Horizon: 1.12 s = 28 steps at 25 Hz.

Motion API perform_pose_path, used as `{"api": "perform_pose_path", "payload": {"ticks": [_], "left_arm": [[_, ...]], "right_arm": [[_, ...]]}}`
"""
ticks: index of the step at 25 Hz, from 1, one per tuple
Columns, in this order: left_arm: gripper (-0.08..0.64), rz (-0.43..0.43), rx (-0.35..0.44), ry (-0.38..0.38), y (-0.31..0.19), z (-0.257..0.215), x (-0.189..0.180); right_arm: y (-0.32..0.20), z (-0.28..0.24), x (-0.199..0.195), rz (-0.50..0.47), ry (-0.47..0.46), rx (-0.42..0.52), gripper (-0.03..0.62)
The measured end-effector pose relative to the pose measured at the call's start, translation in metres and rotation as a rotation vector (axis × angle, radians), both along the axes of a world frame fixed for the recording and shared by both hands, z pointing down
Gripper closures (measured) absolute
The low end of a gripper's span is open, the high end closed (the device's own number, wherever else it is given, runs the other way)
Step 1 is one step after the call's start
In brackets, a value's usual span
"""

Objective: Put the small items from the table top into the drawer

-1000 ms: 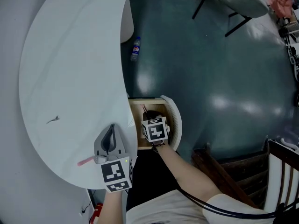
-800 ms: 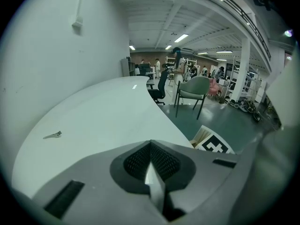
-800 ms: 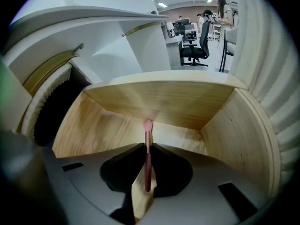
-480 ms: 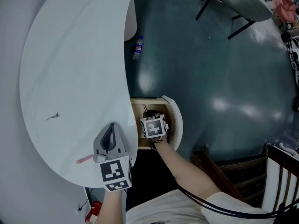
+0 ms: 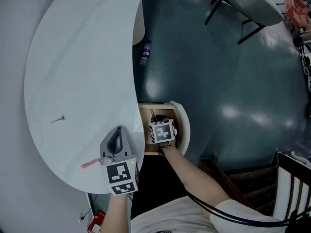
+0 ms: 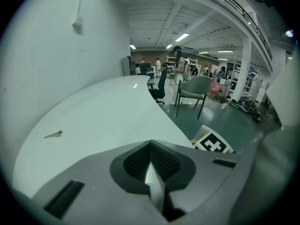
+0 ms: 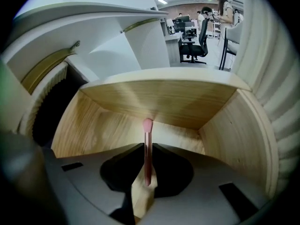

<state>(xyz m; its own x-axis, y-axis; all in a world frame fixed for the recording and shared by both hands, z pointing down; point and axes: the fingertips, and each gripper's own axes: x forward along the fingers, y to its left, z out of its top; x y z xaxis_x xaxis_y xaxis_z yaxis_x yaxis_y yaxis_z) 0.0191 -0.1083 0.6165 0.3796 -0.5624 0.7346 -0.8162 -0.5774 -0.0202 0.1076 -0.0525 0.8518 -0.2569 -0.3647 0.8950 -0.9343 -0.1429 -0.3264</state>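
Step in hand: deposit of pink stick, clamped in right tongs, tip ahead of them inside drawer. Next, probably: lower, release over drawer floor, withdraw. Afterwards, fetch small clip lying well ahead-left of clenched left tongs on table.

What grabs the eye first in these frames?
The right gripper is inside the open wooden drawer at the table's edge, shut on a thin pink stick with a rounded tip. The left gripper is shut and empty over the near edge of the big white table, with a small clip lying to its left in the head view.
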Motion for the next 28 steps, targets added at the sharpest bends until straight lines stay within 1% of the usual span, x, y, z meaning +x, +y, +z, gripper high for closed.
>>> {"api": "perform_pose_path", "payload": {"ticks": [5,8,11,14,17,21,24,28], "left_arm": [[0.525,0.008,-0.01,0.017,0.007,0.0,-0.001],[0.525,0.008,0.002,0.026,0.007,-0.007,-0.004],[0.525,0.009,0.021,0.045,0.009,-0.025,-0.005],[0.525,-0.007,0.048,0.065,0.009,-0.052,-0.01],[0.525,-0.057,0.068,0.093,0.01,-0.082,-0.027],[0.525,-0.126,0.096,0.117,0.016,-0.119,-0.066],[0.525,-0.192,0.144,0.115,0.021,-0.148,-0.1],[0.525,-0.306,0.185,0.152,0.025,-0.187,-0.137]], "right_arm": [[0.003,-0.018,0.005,0.02,-0.003,0.009,0.531],[0.005,-0.024,0.0,0.025,-0.022,0.036,0.531],[0.003,-0.066,0.003,0.008,-0.017,0.07,0.531],[0.003,-0.116,0.007,-0.022,0.0,0.127,0.531],[-0.003,-0.169,0.008,-0.053,0.016,0.199,0.531],[-0.013,-0.24,-0.005,-0.108,0.025,0.301,0.531],[-0.025,-0.293,-0.025,-0.176,0.014,0.389,0.531],[-0.036,-0.36,-0.064,-0.268,-0.04,0.482,0.531]]}}
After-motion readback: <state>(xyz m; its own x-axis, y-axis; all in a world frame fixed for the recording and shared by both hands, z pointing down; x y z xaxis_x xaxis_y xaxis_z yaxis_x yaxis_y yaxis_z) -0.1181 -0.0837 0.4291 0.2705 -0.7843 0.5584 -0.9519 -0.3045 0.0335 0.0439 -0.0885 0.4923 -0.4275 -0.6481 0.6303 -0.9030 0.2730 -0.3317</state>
